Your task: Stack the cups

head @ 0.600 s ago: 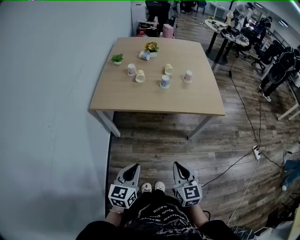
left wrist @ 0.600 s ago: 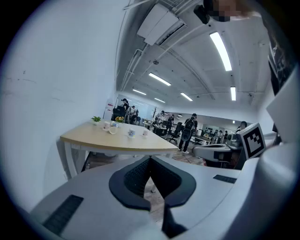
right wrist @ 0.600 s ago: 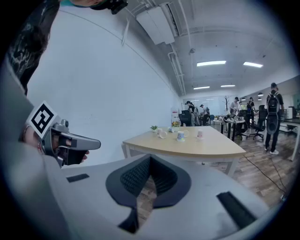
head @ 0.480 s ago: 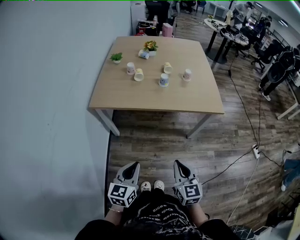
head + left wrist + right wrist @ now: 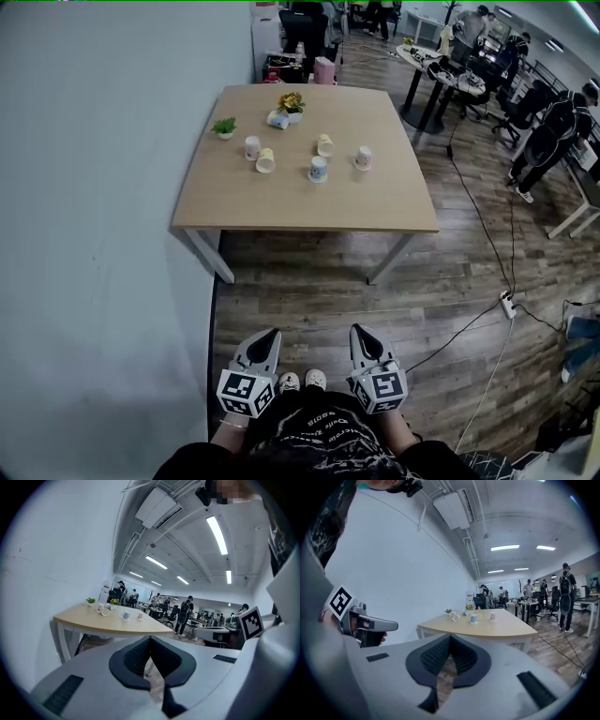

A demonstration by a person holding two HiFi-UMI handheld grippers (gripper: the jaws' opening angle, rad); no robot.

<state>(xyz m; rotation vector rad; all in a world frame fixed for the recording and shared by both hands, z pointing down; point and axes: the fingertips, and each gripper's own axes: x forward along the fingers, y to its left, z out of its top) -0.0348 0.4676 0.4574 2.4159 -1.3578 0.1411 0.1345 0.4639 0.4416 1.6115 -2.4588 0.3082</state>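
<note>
My left gripper [image 5: 271, 334] and right gripper [image 5: 359, 331]: jaws clenched on both, nothing between them, held low beside my shoes [image 5: 302, 380] over the wood floor [image 5: 309, 291]. The cups [image 5: 319, 168] sit scattered and unstacked on the counter [image 5: 300, 202] ahead, beside two small plants [image 5: 224, 126], well apart from both grippers.

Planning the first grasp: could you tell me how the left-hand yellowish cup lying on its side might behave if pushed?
Lying on its side on the table, the yellowish cup would probably roll when nudged. It looks small against the tabletop and is likely light, so it may skid away from closing jaws.
</note>
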